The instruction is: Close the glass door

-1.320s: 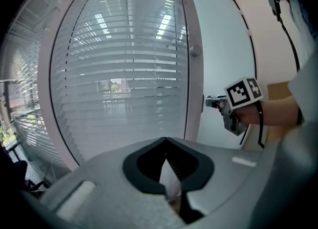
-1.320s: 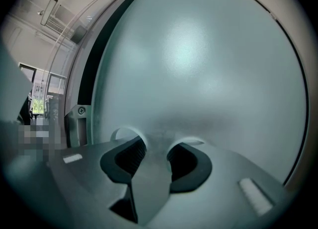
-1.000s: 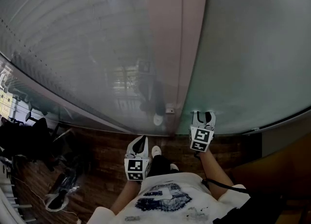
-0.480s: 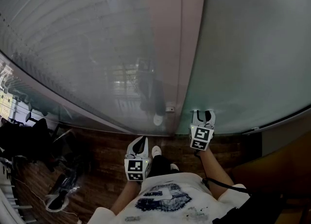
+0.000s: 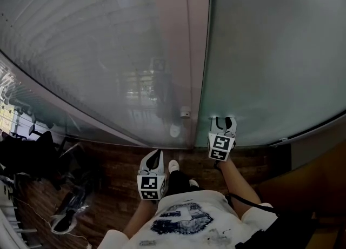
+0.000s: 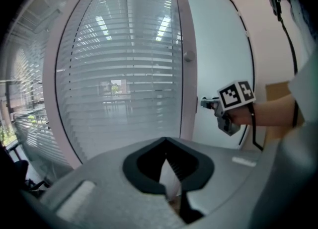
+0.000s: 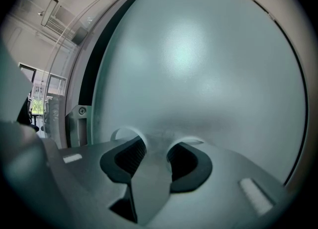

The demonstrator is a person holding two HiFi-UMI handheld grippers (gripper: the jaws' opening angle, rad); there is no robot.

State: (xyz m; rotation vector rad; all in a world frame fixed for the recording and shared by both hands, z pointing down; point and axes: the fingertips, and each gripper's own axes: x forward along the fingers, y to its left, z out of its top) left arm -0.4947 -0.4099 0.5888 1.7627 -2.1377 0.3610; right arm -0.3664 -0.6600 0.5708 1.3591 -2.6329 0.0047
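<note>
A frosted glass door fills the right of the head view, and its left edge runs beside a pinkish frame. A small round knob sits on that frame low down. My right gripper is open, its fingertips at the frosted panel near the edge, with nothing between them. In the right gripper view the frosted glass sits just past the parted jaws, with a dark gap along its left side. My left gripper hangs back near my body, shut and empty. The right gripper also shows in the left gripper view.
A glass pane with slatted blinds stands left of the frame. Office chairs and a shoe sit on the dark wood floor at the left. A metal bracket with a screw is beside the door's edge. A cable trails from my right arm.
The frosted door's edge and my right gripper sit slightly further left and higher in the head view, and the pinkish strip looks narrower. The left gripper has stayed put.
</note>
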